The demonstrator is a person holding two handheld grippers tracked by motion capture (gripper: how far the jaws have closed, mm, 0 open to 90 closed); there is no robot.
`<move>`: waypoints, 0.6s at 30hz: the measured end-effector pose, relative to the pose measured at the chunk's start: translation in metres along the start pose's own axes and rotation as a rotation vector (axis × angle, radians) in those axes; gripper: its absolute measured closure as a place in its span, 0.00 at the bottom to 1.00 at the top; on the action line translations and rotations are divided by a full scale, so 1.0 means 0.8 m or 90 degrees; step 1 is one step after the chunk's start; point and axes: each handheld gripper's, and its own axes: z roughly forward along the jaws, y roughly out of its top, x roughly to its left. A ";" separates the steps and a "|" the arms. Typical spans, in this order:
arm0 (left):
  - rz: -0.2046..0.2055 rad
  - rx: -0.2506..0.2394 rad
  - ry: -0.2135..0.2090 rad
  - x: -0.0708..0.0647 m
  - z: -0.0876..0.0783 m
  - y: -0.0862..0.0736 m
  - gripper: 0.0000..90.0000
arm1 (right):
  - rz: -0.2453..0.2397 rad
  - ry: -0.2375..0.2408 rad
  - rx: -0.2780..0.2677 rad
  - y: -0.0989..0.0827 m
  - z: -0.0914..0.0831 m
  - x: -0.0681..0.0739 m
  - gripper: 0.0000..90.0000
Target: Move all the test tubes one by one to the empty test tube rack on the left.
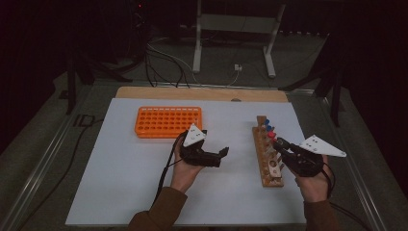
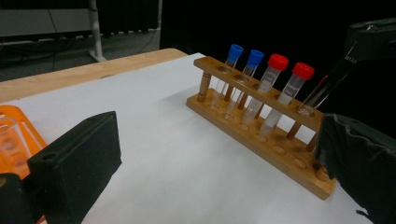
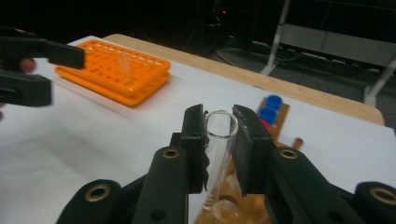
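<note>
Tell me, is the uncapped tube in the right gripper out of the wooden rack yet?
Not yet. The right gripper clamps the uncapped tube near its rim, and its lower end still sits inside a hole of the wooden rack.

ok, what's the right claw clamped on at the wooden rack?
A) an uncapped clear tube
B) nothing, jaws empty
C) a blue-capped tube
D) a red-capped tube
A: in the right gripper view the right claw has its jaws closed on either side of an uncapped clear tube with an open rim, above the wooden rack; the capped tubes stand further along it.
</note>
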 end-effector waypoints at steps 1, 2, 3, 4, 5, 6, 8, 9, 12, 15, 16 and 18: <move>0.002 0.000 -0.003 -0.001 0.001 0.000 0.02 | -0.003 0.008 0.001 0.001 0.002 0.003 0.84; 0.003 0.000 -0.004 -0.003 0.002 0.001 0.02 | -0.006 0.012 0.001 0.002 0.004 0.006 0.84; 0.005 0.001 -0.007 -0.005 0.003 0.001 0.02 | -0.008 0.017 0.003 0.003 0.006 0.009 0.84; 0.008 0.002 -0.009 -0.006 0.003 0.002 0.02 | -0.011 0.021 0.005 0.003 0.008 0.012 0.84; 0.010 0.002 -0.009 -0.008 0.004 0.002 0.02 | -0.014 0.026 0.008 0.004 0.011 0.015 0.84; 0.014 0.003 -0.009 -0.009 0.005 0.003 0.02 | -0.013 0.031 0.010 0.004 0.013 0.018 0.84; 0.019 0.003 -0.011 -0.011 0.007 0.003 0.02 | -0.011 0.043 0.014 0.004 0.018 0.022 0.84; 0.019 0.003 -0.014 -0.012 0.009 0.003 0.02 | -0.007 0.049 0.014 0.004 0.020 0.024 0.84; 0.023 0.007 -0.024 -0.016 0.014 0.003 0.04 | -0.004 0.062 0.022 0.004 0.028 0.031 0.84; 0.031 0.020 -0.057 -0.024 0.019 0.003 0.09 | -0.005 0.074 0.032 0.004 0.036 0.038 0.84; 0.039 0.026 -0.069 -0.027 0.021 0.003 0.11 | -0.003 0.077 0.035 0.003 0.038 0.040 0.84; 0.056 0.035 -0.082 -0.036 0.026 0.002 0.16 | -0.004 0.084 0.040 0.002 0.041 0.044 0.84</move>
